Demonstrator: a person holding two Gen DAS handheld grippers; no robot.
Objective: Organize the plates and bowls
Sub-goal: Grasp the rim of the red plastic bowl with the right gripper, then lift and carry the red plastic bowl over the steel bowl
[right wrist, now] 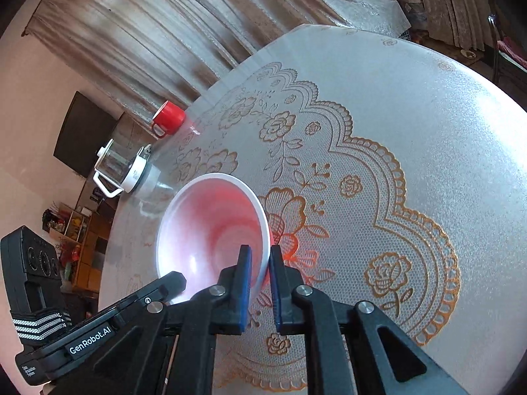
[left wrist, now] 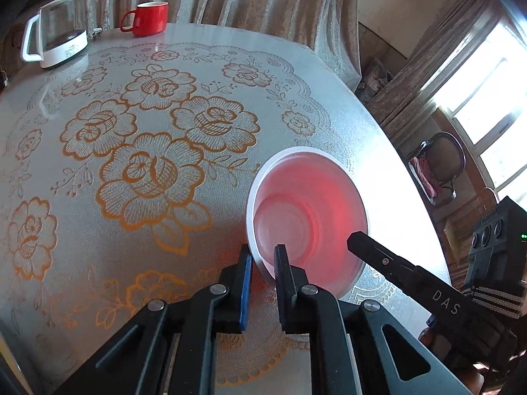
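Note:
A bowl [left wrist: 309, 210], white-rimmed with a pinkish-red glowing inside, is held between both grippers over the table. My left gripper [left wrist: 265, 258] is shut on its near left rim, one finger outside, one inside. My right gripper [right wrist: 262, 260] is shut on the bowl's [right wrist: 210, 227] opposite rim in the same way. The right gripper's finger [left wrist: 378, 253] shows at the bowl's right edge in the left wrist view. The left gripper's finger [right wrist: 164, 288] shows at the bowl's lower left in the right wrist view. No plates are in view.
The round table [left wrist: 138, 151] has a frosted cloth with orange flower print. A red mug [left wrist: 148, 18] and a glass kettle [left wrist: 57, 33] stand at its far edge; both also show in the right wrist view, mug [right wrist: 169, 118] and kettle [right wrist: 120, 168]. Curtains hang behind.

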